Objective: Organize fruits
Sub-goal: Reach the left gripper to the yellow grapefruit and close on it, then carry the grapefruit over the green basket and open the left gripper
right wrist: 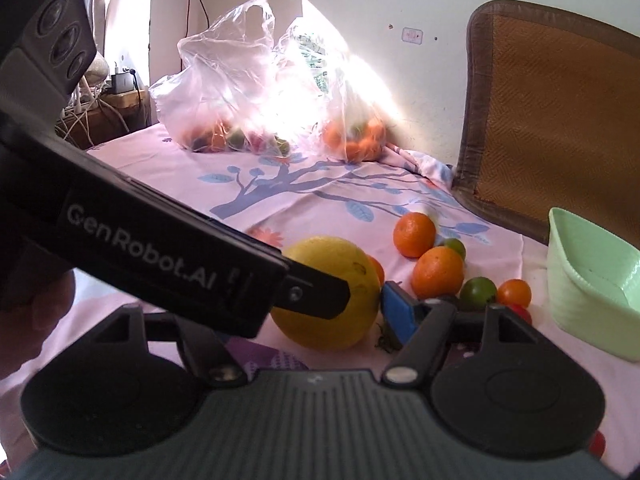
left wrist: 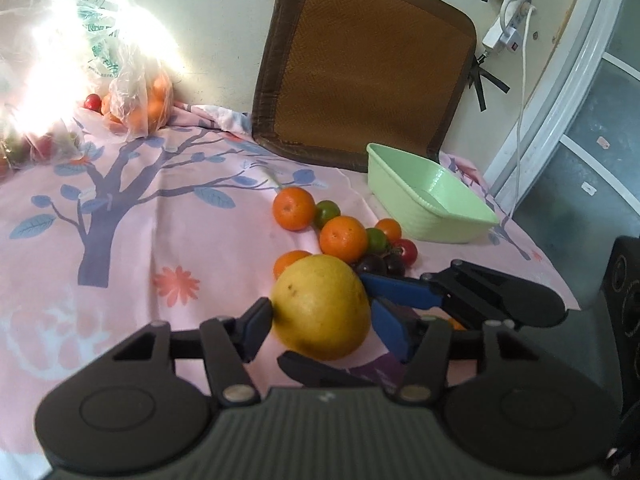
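Observation:
A big yellow citrus fruit sits between the fingers of my left gripper, which is shut on it, low over the pink cloth. It also shows in the right wrist view. My right gripper lies just right of the fruit, its blue fingertips beside it; its left finger is hidden behind the left gripper's body. Behind lie oranges, green limes, a red tomato and dark grapes. A light green basin stands at the right, holding nothing I can see.
Clear plastic bags with more oranges and mixed fruit stand at the back by the wall. A brown woven cushion leans on the wall behind the basin. A power strip and cable hang at the right.

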Tool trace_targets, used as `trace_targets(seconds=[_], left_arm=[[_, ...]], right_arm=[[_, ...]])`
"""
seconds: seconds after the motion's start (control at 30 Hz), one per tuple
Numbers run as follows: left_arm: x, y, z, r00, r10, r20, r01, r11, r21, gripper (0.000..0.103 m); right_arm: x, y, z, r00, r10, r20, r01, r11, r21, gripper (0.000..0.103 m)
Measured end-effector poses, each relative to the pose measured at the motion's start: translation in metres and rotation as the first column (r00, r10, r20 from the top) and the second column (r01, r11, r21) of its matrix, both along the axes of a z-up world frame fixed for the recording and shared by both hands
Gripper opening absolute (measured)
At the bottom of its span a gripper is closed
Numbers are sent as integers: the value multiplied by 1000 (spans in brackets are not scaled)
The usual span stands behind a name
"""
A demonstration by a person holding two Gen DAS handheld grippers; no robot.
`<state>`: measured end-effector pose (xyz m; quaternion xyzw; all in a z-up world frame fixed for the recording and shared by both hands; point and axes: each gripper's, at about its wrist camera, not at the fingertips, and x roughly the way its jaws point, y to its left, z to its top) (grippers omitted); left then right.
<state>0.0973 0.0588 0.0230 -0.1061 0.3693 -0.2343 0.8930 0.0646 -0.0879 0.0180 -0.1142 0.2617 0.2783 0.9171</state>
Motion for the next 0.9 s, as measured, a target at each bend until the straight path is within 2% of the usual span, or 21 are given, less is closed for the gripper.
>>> trace_targets(seconds=[0.1, 0.2, 0.3, 0.43, 0.57, 0.73, 0.9], left_arm=[[0, 3, -2, 1000, 12, -13, -12, 1000, -18, 51], [-3, -1, 4, 1000, 21, -3, -21, 1000, -13, 50], [-3, -17, 24, 999, 4, 45, -4, 1000, -16, 49], [20, -65, 59, 993, -48, 105, 51, 998, -27, 48], [70, -140, 77, 984, -137, 116, 142, 989, -35, 49], [130, -208, 59, 977, -211, 27, 213, 974, -78, 49], [153, -230, 31, 979, -194, -66, 190, 980, -58, 50]], right_arm=[[7, 0, -6, 1000, -15, -20, 14, 1000, -10, 67], [8, -6, -5, 999, -18, -33, 19, 999, 29, 66], [1, -19, 6, 999, -47, 9, 46, 996, 74, 65], [4, -55, 33, 981, -139, 134, 126, 987, 101, 65], [36, -112, 48, 944, -278, 176, 261, 958, 117, 65], [87, -176, 40, 904, -414, 103, 403, 908, 115, 65], [121, -198, 18, 899, -439, -5, 437, 894, 102, 66]])
